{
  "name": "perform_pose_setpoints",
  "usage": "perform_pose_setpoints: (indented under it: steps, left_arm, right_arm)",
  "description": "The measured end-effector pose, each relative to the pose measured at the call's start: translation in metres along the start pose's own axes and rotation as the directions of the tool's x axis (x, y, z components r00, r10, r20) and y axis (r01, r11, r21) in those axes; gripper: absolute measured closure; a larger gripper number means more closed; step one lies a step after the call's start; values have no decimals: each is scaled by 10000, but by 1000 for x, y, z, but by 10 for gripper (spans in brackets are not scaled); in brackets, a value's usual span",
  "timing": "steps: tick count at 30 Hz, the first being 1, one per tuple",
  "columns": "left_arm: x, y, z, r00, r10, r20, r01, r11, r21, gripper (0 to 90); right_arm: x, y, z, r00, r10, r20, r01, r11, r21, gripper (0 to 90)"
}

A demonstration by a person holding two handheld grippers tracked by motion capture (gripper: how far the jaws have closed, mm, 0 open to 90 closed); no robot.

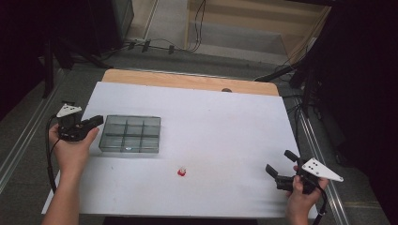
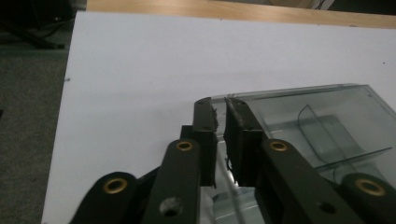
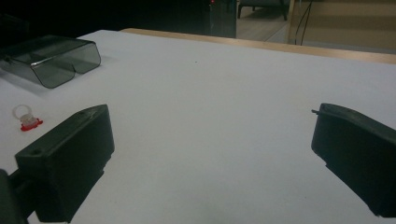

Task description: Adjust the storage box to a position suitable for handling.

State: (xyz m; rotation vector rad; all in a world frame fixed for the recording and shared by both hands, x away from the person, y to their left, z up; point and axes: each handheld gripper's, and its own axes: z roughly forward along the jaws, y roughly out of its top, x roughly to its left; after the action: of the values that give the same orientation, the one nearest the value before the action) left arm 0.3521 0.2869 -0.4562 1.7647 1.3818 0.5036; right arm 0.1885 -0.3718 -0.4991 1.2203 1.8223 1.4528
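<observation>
A smoky clear compartment box lies at the left of the white table top. My left gripper reaches it from the left. In the left gripper view its jaws stand almost together on the thin near wall at the corner of the box, so the left gripper is shut on that wall. A small red and clear piece lies alone near the front middle. My right gripper rests at the front right, open with nothing between its jaws, and points toward the piece and the box.
The white sheet covers a wooden table whose bare strip shows along the far edge. Cables and dark stands lie on the floor beyond. A metal rail runs along the right side of the table.
</observation>
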Motion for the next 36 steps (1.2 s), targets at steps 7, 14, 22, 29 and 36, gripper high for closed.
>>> perform_pose_setpoints:
  steps: [7, 14, 22, 29, 36]
  left_arm:
    - [4, -7, 7, 9997, 120, 202, -137, 9961, 876, 888]
    - [4, -10, 10, 9986, 483, 221, -513, 9846, 1670, 890]
    - [11, -17, 11, 9965, -155, 824, -34, 9744, 2249, 892]
    - [13, -20, 10, 9928, -694, 980, 450, 9717, 2321, 894]
    - [13, -20, 9, 9918, -766, 1025, 504, 9702, 2369, 894]
  right_arm:
    - [-2, -1, 1, 9999, 120, -88, -120, 9999, 46, 0]
    - [-3, -2, 1, 9998, 172, -62, -172, 9998, 61, 0]
    - [-4, -2, 1, 9997, 231, -78, -231, 9997, 52, 0]
    - [-5, -3, 1, 9995, 286, -144, -284, 9995, 119, 0]
    - [-5, -4, 3, 9993, 301, -211, -297, 9994, 167, 0]
